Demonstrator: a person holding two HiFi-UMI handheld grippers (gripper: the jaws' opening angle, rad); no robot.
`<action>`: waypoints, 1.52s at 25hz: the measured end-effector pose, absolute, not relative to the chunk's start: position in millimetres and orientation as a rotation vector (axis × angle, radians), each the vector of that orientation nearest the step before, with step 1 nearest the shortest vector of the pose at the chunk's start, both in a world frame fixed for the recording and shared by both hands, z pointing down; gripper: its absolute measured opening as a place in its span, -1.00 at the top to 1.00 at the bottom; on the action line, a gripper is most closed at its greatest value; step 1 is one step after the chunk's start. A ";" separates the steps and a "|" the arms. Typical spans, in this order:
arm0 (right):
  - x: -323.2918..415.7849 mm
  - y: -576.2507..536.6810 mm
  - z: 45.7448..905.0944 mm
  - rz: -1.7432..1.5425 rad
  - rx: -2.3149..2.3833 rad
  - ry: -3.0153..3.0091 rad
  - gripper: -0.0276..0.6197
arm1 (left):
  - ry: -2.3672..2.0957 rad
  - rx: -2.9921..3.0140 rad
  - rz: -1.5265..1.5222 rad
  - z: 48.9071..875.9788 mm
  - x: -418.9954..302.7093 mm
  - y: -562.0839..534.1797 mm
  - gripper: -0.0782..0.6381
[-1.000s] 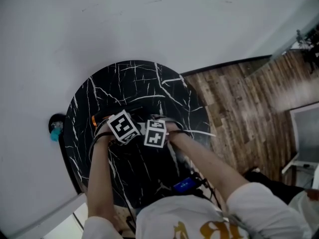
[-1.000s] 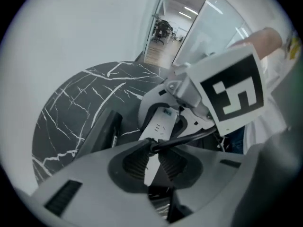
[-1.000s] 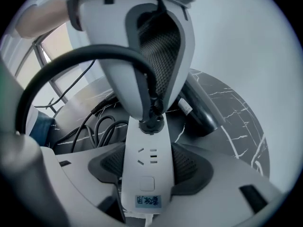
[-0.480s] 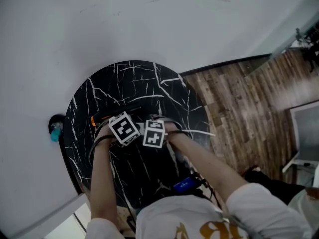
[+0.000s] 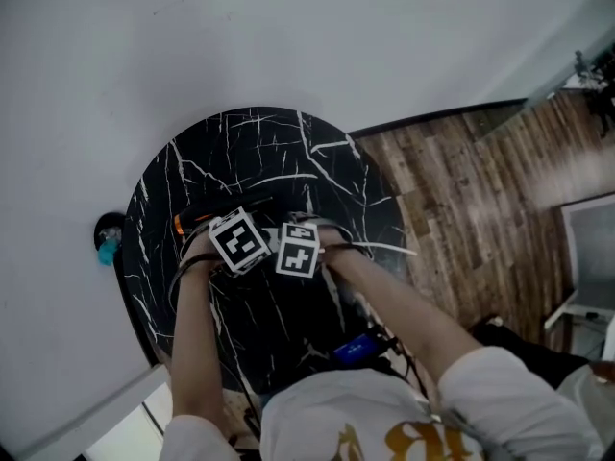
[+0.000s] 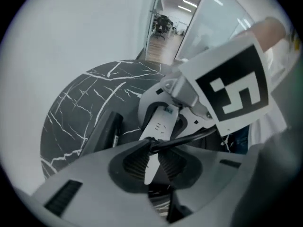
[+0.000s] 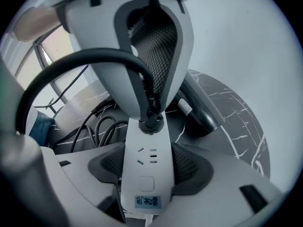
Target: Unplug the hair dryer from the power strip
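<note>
A white power strip [image 7: 146, 167] lies on the round black marble table [image 5: 259, 152], and my right gripper [image 7: 147, 161] is shut on its near end. A black plug [image 7: 150, 122] with a thick black cord [image 7: 71, 63] sits in the strip's far socket. From above, my left gripper [image 6: 152, 148] is shut on that plug [image 6: 151, 144], its pads on either side of it. The black hair dryer [image 7: 201, 113] lies on the table beside the strip. In the head view both grippers meet at the table's middle, and their marker cubes hide the plug.
Loops of black cable [image 7: 92, 122] lie on the table left of the strip in the right gripper view. A white wall curves behind the table. Wooden floor [image 5: 480, 190] is to the right, and a small teal object [image 5: 108, 248] sits on the floor at the left.
</note>
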State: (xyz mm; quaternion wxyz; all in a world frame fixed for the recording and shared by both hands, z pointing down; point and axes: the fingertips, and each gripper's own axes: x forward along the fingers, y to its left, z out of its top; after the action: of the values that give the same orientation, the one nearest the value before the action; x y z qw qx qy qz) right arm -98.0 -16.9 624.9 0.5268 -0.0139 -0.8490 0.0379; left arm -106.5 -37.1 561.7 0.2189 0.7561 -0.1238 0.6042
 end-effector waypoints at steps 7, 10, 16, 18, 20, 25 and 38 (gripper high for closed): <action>-99.1 -19.6 624.3 0.103 -0.006 -2.026 0.08 | -0.174 2.031 1.461 568.1 -107.4 -43.5 0.62; -99.5 -20.7 623.9 0.106 -0.005 -2.037 0.08 | -0.195 2.030 1.485 565.3 -107.3 -44.4 0.61; -99.6 -19.2 624.3 0.095 -0.007 -2.034 0.08 | -0.264 2.065 1.689 565.2 -107.0 -38.8 0.63; -99.8 -18.1 624.3 0.100 -0.009 -2.029 0.08 | -0.192 2.038 1.555 567.6 -106.9 -41.4 0.63; -100.4 -19.9 623.7 0.102 -0.009 -2.019 0.08 | -0.157 2.011 1.454 567.9 -108.3 -45.0 0.61; -99.1 -19.2 623.6 0.097 -0.017 -2.032 0.08 | -0.306 2.102 1.617 560.7 -106.6 -40.3 0.62; -99.5 -21.1 624.0 0.088 -0.015 -2.009 0.08 | -0.322 2.089 1.631 556.9 -108.0 -37.7 0.64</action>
State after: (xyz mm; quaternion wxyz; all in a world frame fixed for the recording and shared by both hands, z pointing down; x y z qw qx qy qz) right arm -99.5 -21.1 624.0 0.5358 -0.0062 -0.8435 0.0369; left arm -108.0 -37.7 556.9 0.2335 0.7609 -0.1172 0.5940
